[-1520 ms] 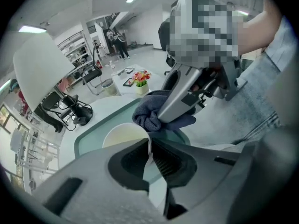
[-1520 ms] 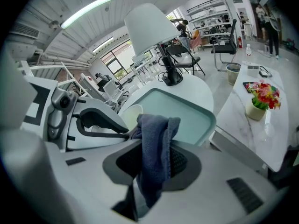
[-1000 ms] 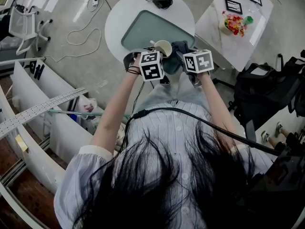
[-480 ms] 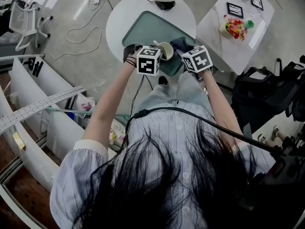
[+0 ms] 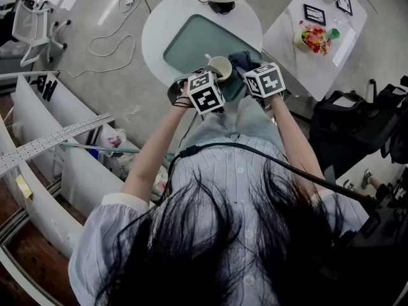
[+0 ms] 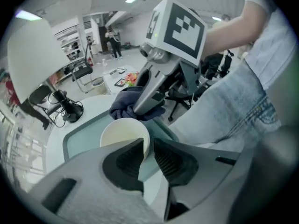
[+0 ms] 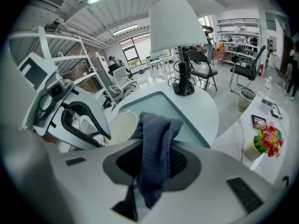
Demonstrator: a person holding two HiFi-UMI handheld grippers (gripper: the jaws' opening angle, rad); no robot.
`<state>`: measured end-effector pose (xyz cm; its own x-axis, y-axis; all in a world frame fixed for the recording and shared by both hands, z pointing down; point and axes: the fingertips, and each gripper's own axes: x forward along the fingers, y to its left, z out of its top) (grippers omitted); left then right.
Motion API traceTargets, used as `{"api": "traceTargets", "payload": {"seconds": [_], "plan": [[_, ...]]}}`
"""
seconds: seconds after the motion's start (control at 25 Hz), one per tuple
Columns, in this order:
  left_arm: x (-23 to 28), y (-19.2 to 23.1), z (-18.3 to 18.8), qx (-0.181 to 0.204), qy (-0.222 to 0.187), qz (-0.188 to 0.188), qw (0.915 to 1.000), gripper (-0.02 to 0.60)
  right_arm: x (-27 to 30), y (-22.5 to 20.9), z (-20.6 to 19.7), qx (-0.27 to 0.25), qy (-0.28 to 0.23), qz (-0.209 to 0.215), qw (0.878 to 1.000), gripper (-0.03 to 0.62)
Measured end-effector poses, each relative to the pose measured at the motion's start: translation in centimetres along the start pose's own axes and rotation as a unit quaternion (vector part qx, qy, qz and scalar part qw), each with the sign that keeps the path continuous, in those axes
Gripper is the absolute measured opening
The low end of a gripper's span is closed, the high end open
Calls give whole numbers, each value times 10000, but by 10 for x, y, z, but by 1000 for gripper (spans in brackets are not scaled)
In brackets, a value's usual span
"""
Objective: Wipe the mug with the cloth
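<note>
A cream mug (image 5: pixel 219 65) is held up above the near edge of the round white table (image 5: pixel 159 24). My left gripper (image 6: pixel 145 154) is shut on the mug's (image 6: pixel 124 134) rim, one jaw inside and one outside. My right gripper (image 7: pixel 154 164) is shut on a dark blue cloth (image 7: pixel 155 150), which hangs bunched between its jaws. In the head view the cloth (image 5: pixel 240 65) lies against the mug's right side. From the right gripper view the mug (image 7: pixel 122 126) shows just left of the cloth, with the left gripper (image 7: pixel 77 120) beside it.
A teal mat (image 5: pixel 197 36) covers the table's middle and a white lamp (image 7: pixel 175 27) stands at its far side. A square white table (image 5: pixel 331 56) with flowers (image 5: pixel 312 32) and frames stands to the right. White racks (image 5: pixel 44 152) and cables (image 5: pixel 108 46) lie to the left.
My left gripper has shifted slightly down and right with the mug. The right gripper and cloth have stayed close against the mug's right side.
</note>
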<state>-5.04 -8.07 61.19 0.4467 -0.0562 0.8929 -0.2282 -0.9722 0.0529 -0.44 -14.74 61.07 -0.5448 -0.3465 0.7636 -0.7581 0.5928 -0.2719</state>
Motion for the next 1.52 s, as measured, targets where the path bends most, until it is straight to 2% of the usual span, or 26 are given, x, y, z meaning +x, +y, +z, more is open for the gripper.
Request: {"api": "traceTargets", "payload": {"seconds": [0.12,0.2,0.32,0.44,0.56,0.68,0.84,0.92,1.0,1.24,1.36,1.52], "plan": [[-5,7,3,-867,-95,329,9956,58,0,0,0,-12,5,28,10000,94],[-8,11,3,-1469,-83,513,9878,72,0,-1,-1,-11,12,26,10000,94],[-7,11,15,-2189,-361,509,9738,75,-1,-1,-3,22,13,25,10000,94],[-1,9,23,-2594,-422,456,9638,81,-2,0,-5,38,4,35,10000,94],[7,12,24,-2702,-282,607,9605,83,-3,1,-7,60,5,55,10000,94],[15,16,21,-2491,-63,841,9648,83,-3,2,-8,83,-7,77,9999,94],[22,19,9,-1898,399,1288,9725,81,-4,4,-10,109,-30,114,9999,94],[25,20,6,-1752,481,1349,9741,78,-4,5,-10,126,-35,143,9998,94],[27,19,6,-1627,459,1268,9774,61,-3,5,-10,129,-35,170,9998,94],[27,12,8,-842,335,791,9927,44,-3,6,-11,55,4,253,9997,94],[26,8,7,-571,243,386,9973,41,-3,5,-13,-13,55,301,9995,94],[24,5,1,72,296,6,9995,41,-1,3,-13,-153,116,395,9990,94]]}}
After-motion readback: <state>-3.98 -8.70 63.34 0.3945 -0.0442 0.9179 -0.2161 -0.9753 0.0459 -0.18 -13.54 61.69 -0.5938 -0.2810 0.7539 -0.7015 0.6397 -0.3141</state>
